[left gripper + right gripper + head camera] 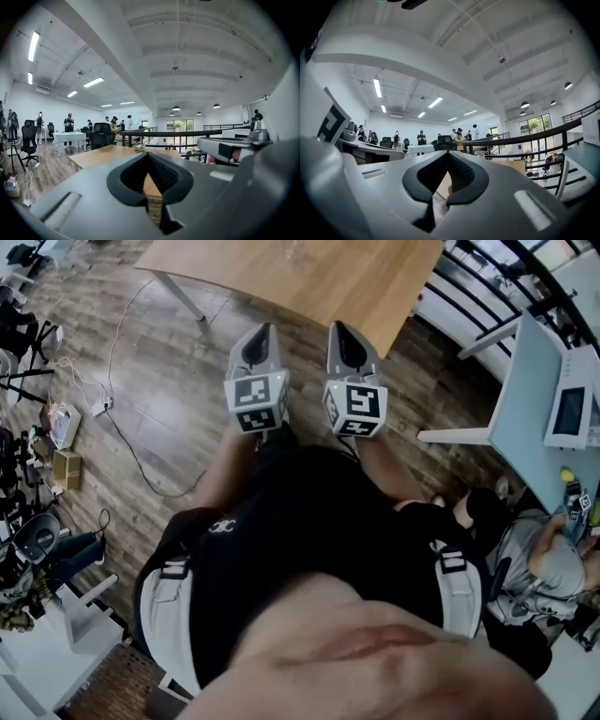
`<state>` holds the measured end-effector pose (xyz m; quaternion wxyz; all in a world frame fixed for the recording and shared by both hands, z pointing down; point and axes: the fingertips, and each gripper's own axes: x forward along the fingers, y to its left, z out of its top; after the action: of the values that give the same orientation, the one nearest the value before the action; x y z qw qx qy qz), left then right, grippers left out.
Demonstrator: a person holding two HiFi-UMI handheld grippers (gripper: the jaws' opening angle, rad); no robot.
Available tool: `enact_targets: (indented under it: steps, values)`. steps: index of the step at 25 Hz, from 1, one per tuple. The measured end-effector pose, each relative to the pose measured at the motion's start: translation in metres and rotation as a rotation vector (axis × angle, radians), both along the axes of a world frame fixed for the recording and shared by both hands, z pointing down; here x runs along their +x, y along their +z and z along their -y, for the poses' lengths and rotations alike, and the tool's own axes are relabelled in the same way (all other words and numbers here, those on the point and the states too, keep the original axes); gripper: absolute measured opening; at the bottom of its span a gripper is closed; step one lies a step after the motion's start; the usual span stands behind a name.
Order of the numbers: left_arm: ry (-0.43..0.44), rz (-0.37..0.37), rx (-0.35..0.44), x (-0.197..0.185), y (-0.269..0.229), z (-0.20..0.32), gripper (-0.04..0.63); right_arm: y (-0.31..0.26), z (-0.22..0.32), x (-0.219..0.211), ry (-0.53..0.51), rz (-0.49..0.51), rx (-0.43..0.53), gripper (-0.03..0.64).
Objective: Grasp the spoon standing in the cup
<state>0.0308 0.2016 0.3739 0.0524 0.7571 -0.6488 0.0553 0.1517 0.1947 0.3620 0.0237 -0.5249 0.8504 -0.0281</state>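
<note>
Dark plank floor [178,395] with a worn wood grain fills the head view. At 12 o'clock stands a pale wooden tabletop [309,277], smooth, flat and bare where it shows. No view shows the spoon or the cup, so their look and place cannot be told.

Just below the tabletop's near edge the person holds both tools side by side and pointed toward 12 o'clock. The left gripper [262,329] and the right gripper [339,327] are matte grey plastic shells that taper to rounded tips. Each carries a white cube with black square markers [256,399] at its rear. The person's black shirt [309,540] and white straps take up the lower half of the head view.

A thin white cable [127,442] loops over the floor at 9 o'clock. At 3 o'clock a light grey-blue desk [530,409] stands on white legs.

In the left gripper view the left gripper [148,154] has its fingers pressed together at the tips with nothing between them. Behind the tips their ribbed black pads curve round a small teardrop gap. In the right gripper view the right gripper [447,153] has its fingers closed the same way, also empty.

Beyond both lies a bright open office with white walls. Strip lights [33,45] run along its ceiling, a dark metal railing [178,133] crosses it, and black office chairs [101,133] stand among distant people.
</note>
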Motion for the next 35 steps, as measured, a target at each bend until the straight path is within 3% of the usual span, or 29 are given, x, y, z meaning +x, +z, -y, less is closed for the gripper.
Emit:
enact_targets:
  steps: [19,30,35]
  values:
    - [0.098,-0.051,-0.001,-0.097,-0.004,0.176,0.012,-0.008,0.163,-0.098,0.102,-0.026,0.000,0.000]
    - [0.183,-0.080,-0.029,-0.157,0.019,0.235,0.012,0.003,0.204,-0.155,0.201,-0.075,0.001,0.000]
    - [0.211,-0.111,-0.039,-0.158,0.024,0.246,0.012,0.004,0.217,-0.155,0.236,-0.103,-0.007,0.000]
